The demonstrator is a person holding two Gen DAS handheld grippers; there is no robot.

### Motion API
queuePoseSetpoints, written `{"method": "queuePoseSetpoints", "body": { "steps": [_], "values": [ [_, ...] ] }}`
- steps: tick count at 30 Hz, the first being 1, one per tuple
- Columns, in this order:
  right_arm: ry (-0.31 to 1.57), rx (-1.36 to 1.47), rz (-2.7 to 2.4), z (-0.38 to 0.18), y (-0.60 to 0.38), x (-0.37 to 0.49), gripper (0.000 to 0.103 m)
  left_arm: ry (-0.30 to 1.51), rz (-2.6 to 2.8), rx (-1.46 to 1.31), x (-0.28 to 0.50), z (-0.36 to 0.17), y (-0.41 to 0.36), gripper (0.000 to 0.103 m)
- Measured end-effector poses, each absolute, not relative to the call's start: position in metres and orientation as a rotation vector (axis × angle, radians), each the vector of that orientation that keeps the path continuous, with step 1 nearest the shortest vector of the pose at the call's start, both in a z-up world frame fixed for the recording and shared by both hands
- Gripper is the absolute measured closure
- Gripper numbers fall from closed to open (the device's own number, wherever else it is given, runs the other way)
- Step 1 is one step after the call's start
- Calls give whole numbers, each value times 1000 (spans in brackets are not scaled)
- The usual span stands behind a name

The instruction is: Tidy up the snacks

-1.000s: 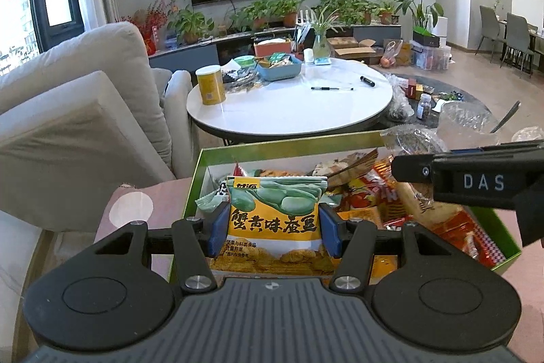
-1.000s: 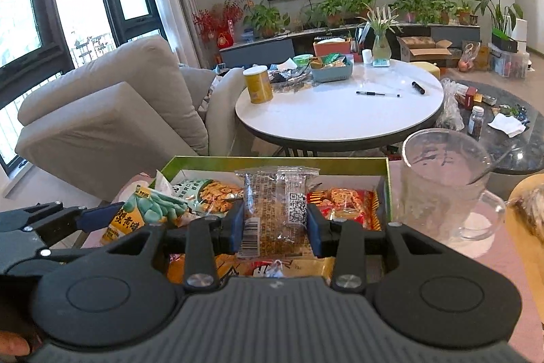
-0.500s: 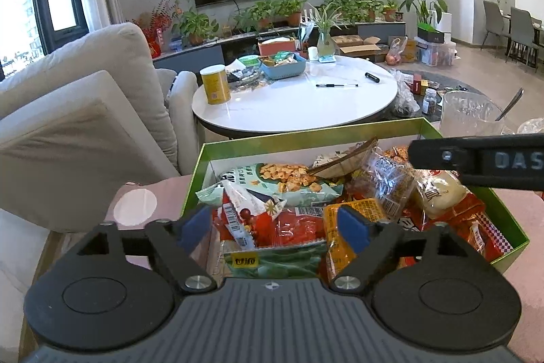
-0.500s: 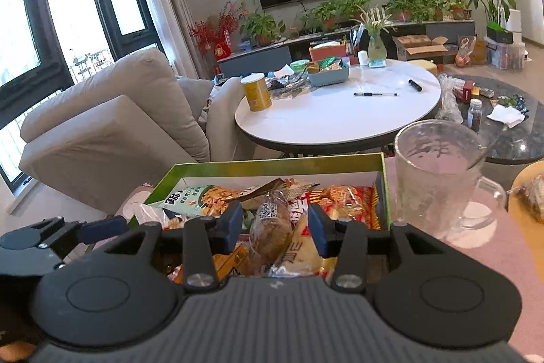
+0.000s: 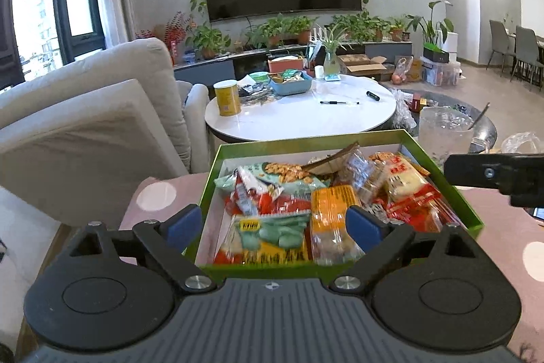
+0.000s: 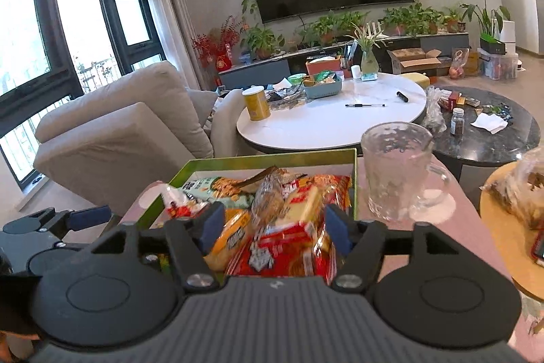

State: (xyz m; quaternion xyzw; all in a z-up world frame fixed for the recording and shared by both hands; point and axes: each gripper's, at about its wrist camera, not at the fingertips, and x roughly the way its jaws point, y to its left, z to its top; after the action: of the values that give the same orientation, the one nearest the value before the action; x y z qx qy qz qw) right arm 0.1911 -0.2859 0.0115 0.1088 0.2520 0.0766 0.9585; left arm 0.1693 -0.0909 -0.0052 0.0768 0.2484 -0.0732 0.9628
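A green box full of snack packets stands on the pink table; it also shows in the right wrist view. A green bean packet lies at its near edge beside an orange packet. A clear cracker packet lies on the pile among red packets. My left gripper is open and empty above the box's near edge. My right gripper is open and empty above the box's near right part; it shows at the right in the left wrist view.
A glass mug stands right of the box. A beige sofa is at the left. Behind the box is a white round table with a yellow can. A wooden side table with a bag is at the right.
Both grippers have opened and let their packets drop into the box: the left released the green bean packet, the right the clear cracker packet. Both have drawn back and up.
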Motion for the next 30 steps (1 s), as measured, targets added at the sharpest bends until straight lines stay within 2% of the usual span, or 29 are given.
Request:
{"method": "queuePoseSetpoints", "body": {
  "steps": [17, 28, 29, 30],
  "values": [
    [439, 161, 181, 38, -271, 105, 34, 462, -74, 106, 59, 21, -73, 11],
    [444, 176, 164, 34, -260, 73, 34, 432, -67, 68, 13, 30, -57, 11],
    [444, 174, 159, 33, -259, 71, 34, 427, -67, 68, 9, 30, -56, 10],
    [443, 171, 156, 32, -258, 70, 34, 427, -62, 69, 7, 31, -55, 5]
  ]
}}
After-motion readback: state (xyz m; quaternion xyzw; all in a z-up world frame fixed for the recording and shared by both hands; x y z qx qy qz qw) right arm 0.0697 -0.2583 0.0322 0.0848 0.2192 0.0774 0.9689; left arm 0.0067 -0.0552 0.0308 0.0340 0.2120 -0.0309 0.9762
